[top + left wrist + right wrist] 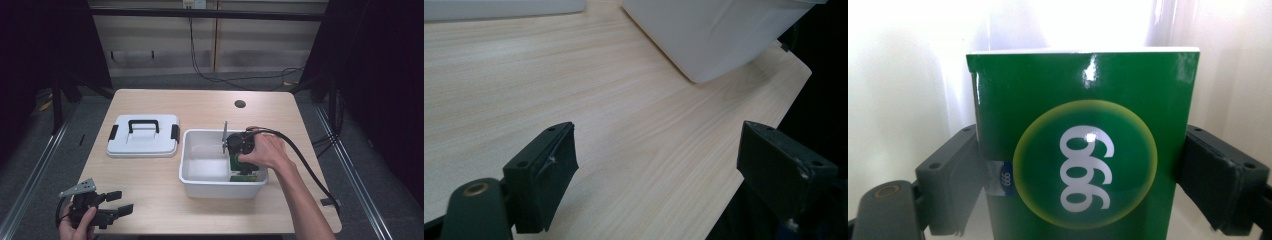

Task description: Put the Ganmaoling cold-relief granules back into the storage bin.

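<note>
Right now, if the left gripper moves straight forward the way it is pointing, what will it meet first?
Probably the white bin. The left gripper is open, with bare table ahead, then the bin's near corner. Depth is unclear, so it might pass just beside it.

My right gripper [240, 159] reached down into the white bin [200, 187], at its right end, with a green box [243, 176] under it against the bin's near wall. The lid [143, 136] lay flat just left of the bin. My left gripper [123, 202] hovered well left of the bin, near the table [200, 105] edge, jaws apart.
</note>
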The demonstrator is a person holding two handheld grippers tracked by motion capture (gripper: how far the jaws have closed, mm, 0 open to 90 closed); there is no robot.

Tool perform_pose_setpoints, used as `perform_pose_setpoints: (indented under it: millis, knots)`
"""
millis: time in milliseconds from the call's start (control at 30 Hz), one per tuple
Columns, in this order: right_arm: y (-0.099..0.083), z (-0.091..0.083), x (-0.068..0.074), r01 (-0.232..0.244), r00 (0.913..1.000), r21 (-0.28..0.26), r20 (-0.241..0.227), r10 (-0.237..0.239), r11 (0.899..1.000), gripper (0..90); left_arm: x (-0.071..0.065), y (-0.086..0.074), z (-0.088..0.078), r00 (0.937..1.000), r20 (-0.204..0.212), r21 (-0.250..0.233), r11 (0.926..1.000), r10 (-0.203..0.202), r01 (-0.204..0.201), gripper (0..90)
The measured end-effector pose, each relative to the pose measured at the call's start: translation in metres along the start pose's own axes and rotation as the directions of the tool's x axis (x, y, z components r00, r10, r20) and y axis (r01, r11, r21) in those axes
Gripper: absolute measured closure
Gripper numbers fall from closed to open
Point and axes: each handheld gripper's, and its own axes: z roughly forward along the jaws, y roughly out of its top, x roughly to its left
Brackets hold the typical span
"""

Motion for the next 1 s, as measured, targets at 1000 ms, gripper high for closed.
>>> perform_pose_setpoints:
  millis: [1000]
  knots:
    - [-0.023, -0.032, 0.002, -0.085, 0.9961, -0.15, -0.034, 0.081, 0.985, 13.4, 0.0, 0.0, 0.0, 1.0, -0.006, 0.002, 1.0, 0.001, -0.001, 16.2]
